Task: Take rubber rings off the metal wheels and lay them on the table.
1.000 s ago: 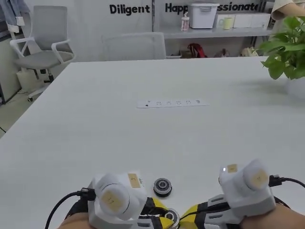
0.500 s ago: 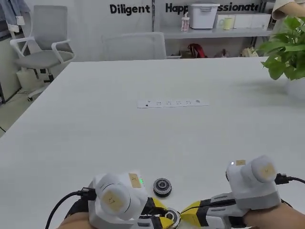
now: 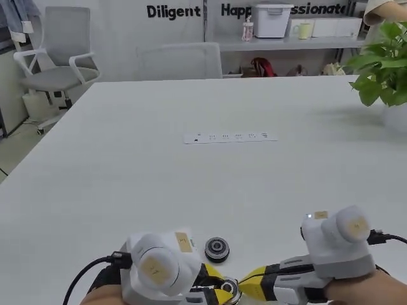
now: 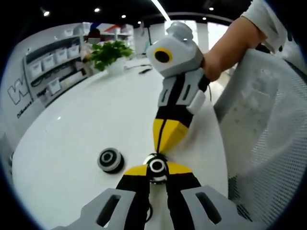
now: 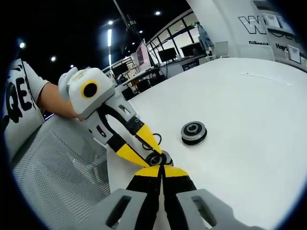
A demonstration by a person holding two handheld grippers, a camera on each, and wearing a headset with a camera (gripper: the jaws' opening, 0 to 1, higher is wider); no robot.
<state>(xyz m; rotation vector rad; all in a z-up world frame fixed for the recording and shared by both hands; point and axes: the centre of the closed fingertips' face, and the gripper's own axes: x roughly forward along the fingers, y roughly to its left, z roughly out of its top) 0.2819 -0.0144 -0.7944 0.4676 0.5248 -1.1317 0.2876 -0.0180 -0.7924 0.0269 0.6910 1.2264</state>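
My left gripper (image 4: 156, 168) is shut on a small metal wheel (image 4: 156, 165) with a black rubber ring, held just above the table's near edge. My right gripper (image 5: 161, 167) comes in from the other side, its jaws closed to a point that pinches the rim of that same wheel (image 5: 159, 158). In the head view both grippers meet at the bottom, left gripper (image 3: 219, 290) and right gripper (image 3: 245, 284), with the wheel (image 3: 228, 290) between them. A second wheel (image 3: 217, 248) with its ring on lies flat on the table just beyond them.
The white table (image 3: 191, 184) stretches ahead with a power strip (image 3: 230, 137) at its middle. A potted plant (image 3: 381, 63) stands at the far right. Office chairs (image 3: 54, 54) and shelves are behind the table. A mesh chair back (image 4: 259, 129) is close beside the grippers.
The right gripper has shifted a little to the right and lower, its tips staying at the held wheel. The left gripper and both wheels have hardly moved.
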